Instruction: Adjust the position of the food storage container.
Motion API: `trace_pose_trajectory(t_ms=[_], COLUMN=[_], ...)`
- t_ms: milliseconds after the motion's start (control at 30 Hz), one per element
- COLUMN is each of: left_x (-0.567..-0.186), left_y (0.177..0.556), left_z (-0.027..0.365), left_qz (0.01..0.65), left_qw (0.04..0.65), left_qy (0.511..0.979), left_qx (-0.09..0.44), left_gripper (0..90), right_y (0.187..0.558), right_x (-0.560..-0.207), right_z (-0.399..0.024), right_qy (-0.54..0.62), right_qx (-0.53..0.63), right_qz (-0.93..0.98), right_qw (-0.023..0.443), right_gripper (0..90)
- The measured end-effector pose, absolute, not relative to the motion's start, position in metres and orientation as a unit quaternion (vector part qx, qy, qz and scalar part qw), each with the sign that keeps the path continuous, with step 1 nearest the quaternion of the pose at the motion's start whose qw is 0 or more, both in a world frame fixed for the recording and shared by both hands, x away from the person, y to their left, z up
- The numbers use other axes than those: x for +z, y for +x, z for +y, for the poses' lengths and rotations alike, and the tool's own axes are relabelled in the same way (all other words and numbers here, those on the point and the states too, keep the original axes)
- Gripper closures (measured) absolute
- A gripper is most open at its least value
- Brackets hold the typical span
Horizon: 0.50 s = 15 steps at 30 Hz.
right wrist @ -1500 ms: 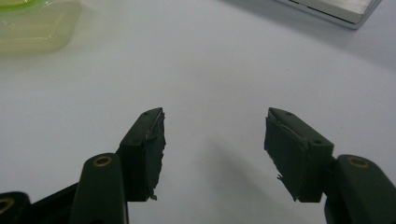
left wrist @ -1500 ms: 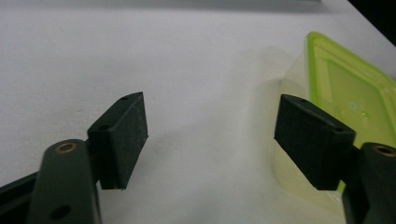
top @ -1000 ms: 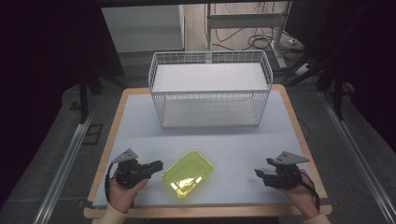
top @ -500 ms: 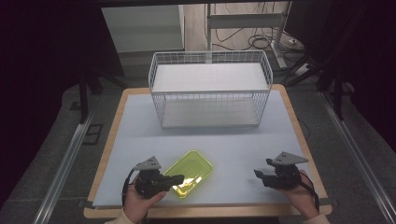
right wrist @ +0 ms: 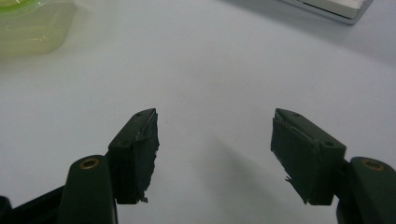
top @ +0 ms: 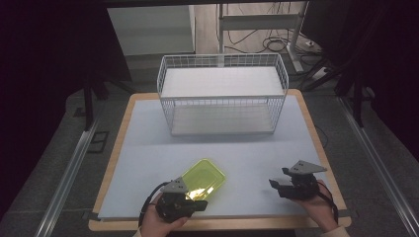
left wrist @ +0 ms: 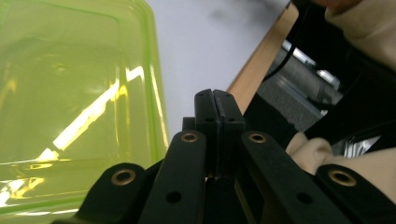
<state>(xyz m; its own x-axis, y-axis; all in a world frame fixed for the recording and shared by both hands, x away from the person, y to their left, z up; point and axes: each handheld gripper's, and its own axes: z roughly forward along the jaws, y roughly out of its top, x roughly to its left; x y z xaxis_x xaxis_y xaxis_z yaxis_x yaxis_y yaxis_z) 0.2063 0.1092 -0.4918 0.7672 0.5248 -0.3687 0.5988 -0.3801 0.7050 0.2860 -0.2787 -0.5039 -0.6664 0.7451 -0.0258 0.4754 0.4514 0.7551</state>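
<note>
A translucent lime-green plastic container (top: pixel 203 178) lies on the pale blue table mat (top: pixel 148 163) near the front edge, well short of the white wire basket (top: pixel 222 94). The left gripper (top: pixel 193 202), clenched on nothing, sits just beside its rim. The right gripper (right wrist: pixel 215 154) rests released; a slow, squarely aimed nudge looks wisest.

Lab recording bench. Dark room, one lit table (top: pixel 148 148) with wood edging and a plain pale mat. Metal rails (top: pixel 69 173) run along the floor at both sides of the table. Cables (top: pixel 276 44) lie loose on the floor past the far edge, by a metal stand (top: pixel 296 39). A white wire basket (top: pixel 222 94) sits at the far edge. No household furnishings.
</note>
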Motion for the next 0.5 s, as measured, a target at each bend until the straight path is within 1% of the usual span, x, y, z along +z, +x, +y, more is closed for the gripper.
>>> trace_pose_trajectory(t_ms=[333, 500], left_x=[-0.502, -0.505], left_y=[0.203, 0.202], left_z=[0.103, 0.102], left_qz=[0.333, 0.333], left_qw=[0.412, 0.397], left_qy=[0.848, 0.855], left_qx=[-0.037, -0.027], left_gripper=[89.8, 89.8], right_y=[0.286, 0.286], right_x=[-0.504, -0.504], right_z=[-0.280, -0.280], right_qy=[0.369, 0.368], right_qx=[0.374, 0.374], right_qz=[0.832, 0.832], right_qw=[0.180, 0.180], right_gripper=[31.9, 31.7])
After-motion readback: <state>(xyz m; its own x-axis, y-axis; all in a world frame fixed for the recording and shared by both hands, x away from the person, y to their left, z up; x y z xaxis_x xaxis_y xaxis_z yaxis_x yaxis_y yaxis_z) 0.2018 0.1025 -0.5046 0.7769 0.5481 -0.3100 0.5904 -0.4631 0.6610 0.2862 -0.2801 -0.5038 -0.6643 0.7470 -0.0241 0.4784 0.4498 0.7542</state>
